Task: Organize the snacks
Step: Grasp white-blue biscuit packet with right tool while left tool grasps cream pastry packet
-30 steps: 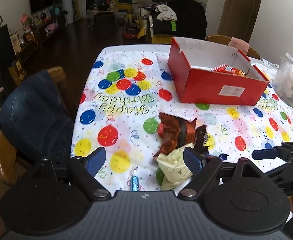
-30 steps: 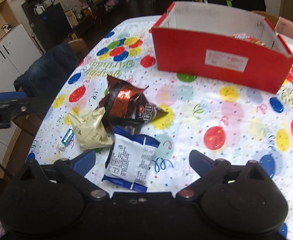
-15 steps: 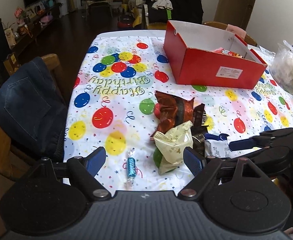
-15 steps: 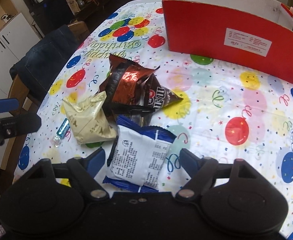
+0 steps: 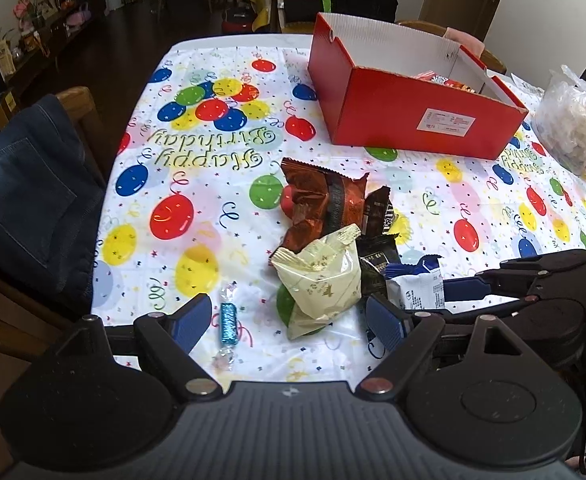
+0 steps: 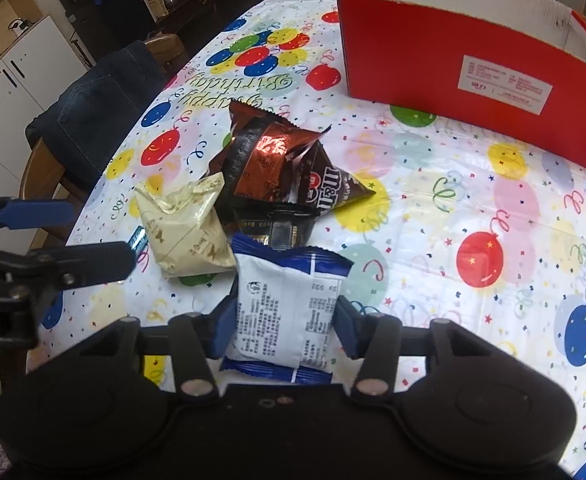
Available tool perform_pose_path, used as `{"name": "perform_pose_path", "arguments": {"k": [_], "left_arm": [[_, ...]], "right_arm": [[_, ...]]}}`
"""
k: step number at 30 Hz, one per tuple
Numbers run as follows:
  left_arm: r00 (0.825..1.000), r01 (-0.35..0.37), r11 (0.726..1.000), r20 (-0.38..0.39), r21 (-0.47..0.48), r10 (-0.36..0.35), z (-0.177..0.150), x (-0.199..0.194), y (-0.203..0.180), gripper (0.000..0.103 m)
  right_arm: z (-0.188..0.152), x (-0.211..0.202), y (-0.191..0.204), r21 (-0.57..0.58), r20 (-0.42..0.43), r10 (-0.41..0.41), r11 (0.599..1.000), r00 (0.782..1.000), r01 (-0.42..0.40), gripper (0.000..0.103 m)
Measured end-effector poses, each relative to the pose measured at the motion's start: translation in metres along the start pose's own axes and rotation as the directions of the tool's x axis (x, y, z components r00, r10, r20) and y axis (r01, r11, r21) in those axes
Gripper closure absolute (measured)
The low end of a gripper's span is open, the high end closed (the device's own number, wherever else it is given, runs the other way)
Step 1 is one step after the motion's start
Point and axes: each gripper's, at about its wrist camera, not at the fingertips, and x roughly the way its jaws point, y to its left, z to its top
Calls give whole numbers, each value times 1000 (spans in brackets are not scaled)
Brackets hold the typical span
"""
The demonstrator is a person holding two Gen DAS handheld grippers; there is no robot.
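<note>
— while the right gripper [image 6: 284,330] closes in at the bottom centre of its own view, what sits between its blue pads?

— a white and blue snack packet [image 6: 289,312], lying flat on the table [image 6: 433,216]. both pads already touch its side edges, so it is gripped.

— and the left gripper [image 5: 289,320]?

— spread wide at the bottom of its view, holding nothing. a cream packet [image 5: 321,280] and a small blue wrapped candy [image 5: 229,322] lie on the table between its fingers, touched by neither.

— where are the other snacks?

— mid-frame, just above the cream packet: a shiny brown packet [image 5: 321,204] leaning over a dark chocolate bag [image 6: 333,192], all bunched together.

— the red box [image 5: 409,120]?

— upper right of the frame, open, well apart from the pile, with a few wrappers inside. a clear plastic bag [image 5: 573,120] stands at its right.
</note>
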Motion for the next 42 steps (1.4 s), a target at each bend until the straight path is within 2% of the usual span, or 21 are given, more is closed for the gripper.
{"name": "perform_pose_path", "arguments": {"k": [6, 13, 25, 31, 36, 42], "left_arm": [[1000, 0, 999, -29, -36, -1, 4, 11, -5, 18], [999, -37, 997, -34, -67, 35, 9, 25, -17, 18], [994, -87, 969, -87, -229, 68, 13, 51, -13, 20], [993, -79, 965, -104, -251, 54, 11, 54, -11, 42], [993, -64, 962, -112, -265, 35, 9, 55, -8, 57], [994, -52, 959, -106, -277, 23, 8, 53, -4, 62]], "right_arm": [[-4, -9, -2, 3, 20, -12, 1000, 1000, 12, 54], [-10, -25, -17, 46, 48, -27, 999, 998, 25, 54], [-21, -45, -42, 78, 53, -58, 995, 997, 54, 54], [-21, -46, -45, 70, 53, -59, 996, 997, 55, 54], [-18, -46, -45, 60, 56, -54, 997, 997, 50, 54], [-16, -47, -44, 56, 59, -54, 997, 997, 51, 54]]}}
